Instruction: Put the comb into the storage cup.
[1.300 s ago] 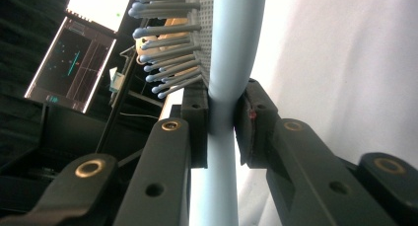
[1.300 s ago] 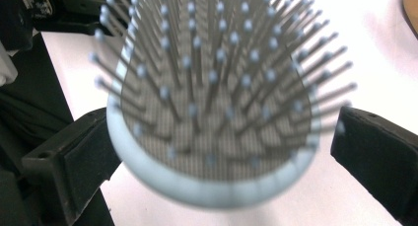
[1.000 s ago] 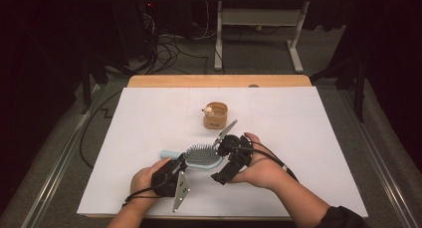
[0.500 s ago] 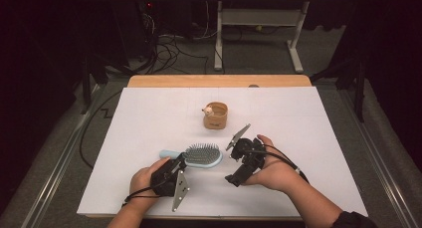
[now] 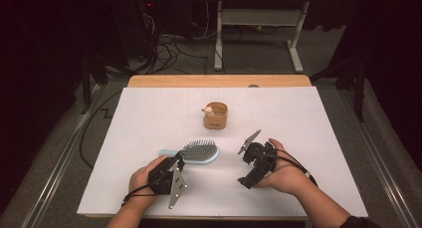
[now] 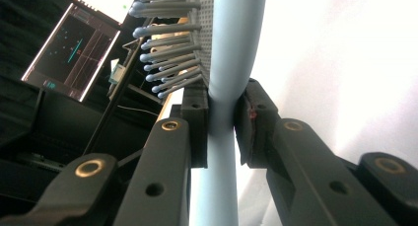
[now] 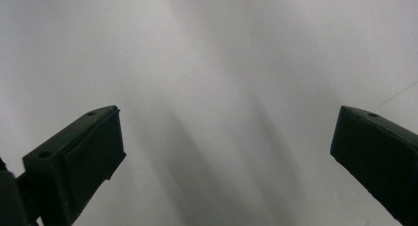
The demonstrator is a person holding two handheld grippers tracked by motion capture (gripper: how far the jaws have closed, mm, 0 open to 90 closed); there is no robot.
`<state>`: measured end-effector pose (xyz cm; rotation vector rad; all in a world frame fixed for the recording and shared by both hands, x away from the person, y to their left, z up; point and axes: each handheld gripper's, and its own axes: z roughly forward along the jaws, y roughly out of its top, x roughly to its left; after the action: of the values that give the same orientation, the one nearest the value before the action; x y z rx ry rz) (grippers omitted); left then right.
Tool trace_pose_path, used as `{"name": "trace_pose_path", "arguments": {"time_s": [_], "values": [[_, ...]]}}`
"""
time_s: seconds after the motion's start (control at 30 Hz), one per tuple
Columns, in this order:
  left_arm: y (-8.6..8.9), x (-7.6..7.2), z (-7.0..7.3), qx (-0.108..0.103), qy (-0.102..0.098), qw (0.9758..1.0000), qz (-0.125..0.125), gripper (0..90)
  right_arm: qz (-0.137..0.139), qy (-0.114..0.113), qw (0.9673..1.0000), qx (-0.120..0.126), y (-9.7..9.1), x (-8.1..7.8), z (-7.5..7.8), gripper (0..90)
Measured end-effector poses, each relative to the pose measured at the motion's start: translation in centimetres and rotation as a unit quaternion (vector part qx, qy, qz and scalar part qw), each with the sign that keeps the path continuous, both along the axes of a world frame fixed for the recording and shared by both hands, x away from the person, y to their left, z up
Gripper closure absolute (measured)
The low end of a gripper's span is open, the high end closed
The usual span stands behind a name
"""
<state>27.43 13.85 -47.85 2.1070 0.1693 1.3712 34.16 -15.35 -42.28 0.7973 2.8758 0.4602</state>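
Left gripper view: fingers clamping hairbrush handle.

Light-blue hairbrush, oval head with grey bristles facing up, lying flat on white table, handle pointing left, handle clamped between black jaws in left gripper view.

My left gripper and right gripper are matte black, their linkage arms pinned with brass-ringed rivets and blocky black pads, a grey three-cornered plate on top of each, thin black cables trailing back, and a dark sleeve at my right forearm.
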Motion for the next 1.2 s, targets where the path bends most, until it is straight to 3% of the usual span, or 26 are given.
{"name": "trace_pose_path", "arguments": {"time_s": [0.3, 0.53, 0.87, 1.2], "values": [[0.5, 0.2, 0.5, -0.023, 0.006, 0.9997, 0.007, 76.8, -0.015, 0.001, 0.9998, -0.014, -1.6, 0.2, -1.2, 0.2], [0.7, 0.3, 0.7, -0.038, 0.013, 0.9991, 0.011, 76.9, -0.033, -0.011, 0.9994, 0.003, -2.7, 0.3, -1.5, 0.3], [0.9, 0.4, 0.9, -0.055, 0.017, 0.9982, 0.015, 76.9, -0.066, -0.046, 0.9956, 0.049, -4.3, 0.2, -1.9, 0.3], [1.5, 0.6, 1.4, -0.092, 0.026, 0.9951, 0.026, 76.8, -0.101, -0.075, 0.9863, 0.107, -5.5, 0.0, -2.4, 0.3]]}}
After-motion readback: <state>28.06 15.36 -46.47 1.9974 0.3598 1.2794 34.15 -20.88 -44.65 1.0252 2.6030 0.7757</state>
